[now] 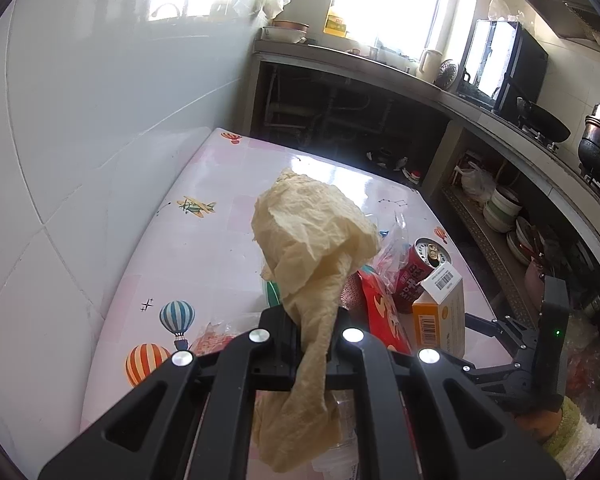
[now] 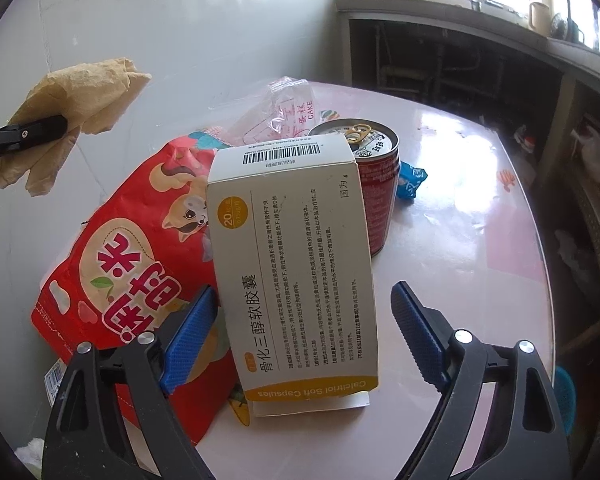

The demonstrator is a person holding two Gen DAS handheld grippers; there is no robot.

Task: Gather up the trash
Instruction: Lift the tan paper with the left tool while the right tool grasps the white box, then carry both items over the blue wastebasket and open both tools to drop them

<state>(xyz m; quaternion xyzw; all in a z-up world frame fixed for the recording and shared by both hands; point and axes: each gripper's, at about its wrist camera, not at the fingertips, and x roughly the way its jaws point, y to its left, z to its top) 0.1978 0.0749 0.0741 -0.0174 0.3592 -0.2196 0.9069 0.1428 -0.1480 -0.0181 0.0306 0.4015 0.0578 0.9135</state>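
Crumpled tan paper napkin (image 1: 314, 240) sits pinched in our left gripper (image 1: 314, 320), raised above the table. Only our right view shows our right gripper (image 2: 302, 336) spread wide around the white-and-orange medicine box (image 2: 296, 264), red drink can (image 2: 376, 176) beyond.

The left tongs (image 1: 314, 332) are closed tight on a crumpled tissue (image 1: 314, 236), which bulges out ahead of the tips toward 12 o'clock and hangs down behind them. In the right wrist view the same tongs enter from 9 o'clock, held level above the bench. The right tongs (image 2: 304, 332) are spread wide, blue pads (image 2: 188, 336) facing inward, one finger at each side of a box (image 2: 296, 264) without touching it. In the left view they sit at 4 o'clock.
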